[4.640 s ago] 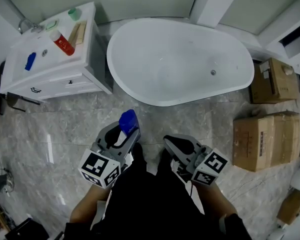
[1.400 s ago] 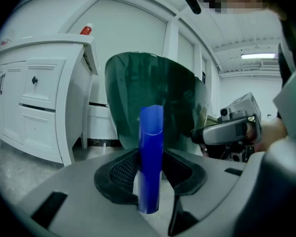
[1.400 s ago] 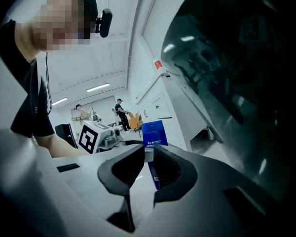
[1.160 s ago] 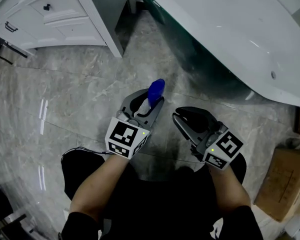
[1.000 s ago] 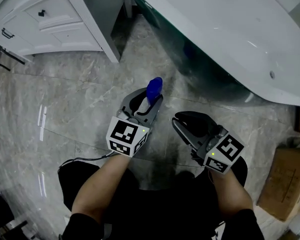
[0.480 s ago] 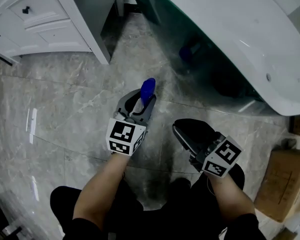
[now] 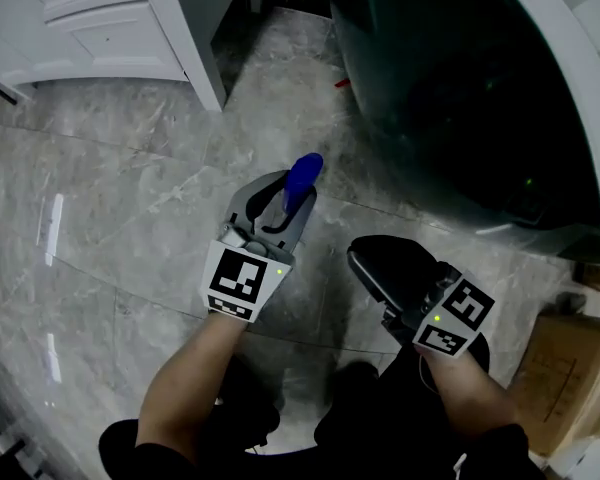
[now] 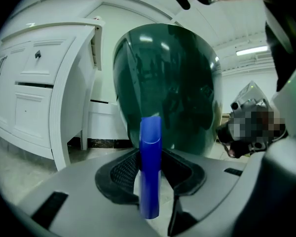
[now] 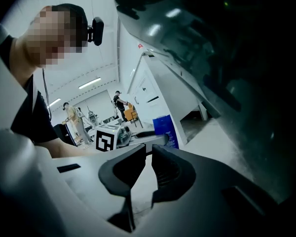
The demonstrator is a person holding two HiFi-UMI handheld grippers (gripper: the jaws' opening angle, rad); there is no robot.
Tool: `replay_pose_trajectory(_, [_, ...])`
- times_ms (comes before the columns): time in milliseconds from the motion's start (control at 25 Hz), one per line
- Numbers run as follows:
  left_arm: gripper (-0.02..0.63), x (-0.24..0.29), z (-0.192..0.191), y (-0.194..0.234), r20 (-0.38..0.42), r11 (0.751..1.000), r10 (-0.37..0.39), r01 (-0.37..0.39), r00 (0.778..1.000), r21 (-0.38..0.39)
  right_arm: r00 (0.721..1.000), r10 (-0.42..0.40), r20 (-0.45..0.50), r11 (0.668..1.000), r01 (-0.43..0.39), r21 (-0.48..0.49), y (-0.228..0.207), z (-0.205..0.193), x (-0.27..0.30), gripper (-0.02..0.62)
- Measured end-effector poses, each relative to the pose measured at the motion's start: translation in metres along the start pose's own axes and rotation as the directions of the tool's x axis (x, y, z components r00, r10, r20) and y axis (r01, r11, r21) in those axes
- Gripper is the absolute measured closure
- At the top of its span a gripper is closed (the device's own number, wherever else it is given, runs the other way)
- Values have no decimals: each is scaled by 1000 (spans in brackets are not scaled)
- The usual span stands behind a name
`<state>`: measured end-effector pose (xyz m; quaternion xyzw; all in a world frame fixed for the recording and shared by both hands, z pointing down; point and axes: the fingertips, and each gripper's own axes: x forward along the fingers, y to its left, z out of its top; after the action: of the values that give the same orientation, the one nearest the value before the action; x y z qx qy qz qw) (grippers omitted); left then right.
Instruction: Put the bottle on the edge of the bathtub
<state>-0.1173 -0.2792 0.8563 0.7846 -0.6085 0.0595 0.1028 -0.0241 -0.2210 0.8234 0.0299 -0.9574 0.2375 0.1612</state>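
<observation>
A blue bottle (image 7: 302, 176) stands upright between the jaws of my left gripper (image 7: 285, 190), which are closing on it and hold its lower part. In the left gripper view the bottle (image 8: 149, 167) rises in front of the bathtub's dark outer wall (image 8: 167, 83). The bathtub (image 7: 450, 98) fills the upper right of the head view, with its white rim (image 7: 570, 78) at the far right. My right gripper (image 7: 362, 255) hangs to the right of the left one, shut and with nothing in it. The right gripper view shows its jaws (image 9: 149, 152) together, with the bottle (image 9: 166, 130) beyond them.
A white vanity cabinet (image 7: 100, 18) with drawers stands at the upper left, close beside the tub. A cardboard box (image 7: 555, 378) sits at the lower right. Grey marble floor (image 7: 110, 218) lies below both grippers. The person's legs are at the bottom edge.
The view has closed in on the tub, whose dark side now looms at the upper right. My left gripper has carried the bottle a little forward. The right gripper stays low beside it.
</observation>
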Motion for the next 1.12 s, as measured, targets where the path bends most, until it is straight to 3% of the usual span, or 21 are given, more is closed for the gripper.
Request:
replay_pose_trajectory(160, [457,-9,-27,8,-31,999,17,-17,999,28,999,44,-24,998,-45,-33,5,-7,14,540])
replay_pose_trajectory(440, [457,-11,-109,29,-92,990,116,-122,989,-65,994,68,-85,998,-68,-3,-1,-38,14,540])
replay_pose_trajectory(640, [457,-14,-155,42,-147,982,157,-171,977,-87,993,68,-98,998,-66,25,-1,-51,9,540])
replay_pose_trajectory(1120, [459,10,-194,47,-158,963,203,-226,966,-144,993,50,-109,998,-46,32,-1,-61,-7,541])
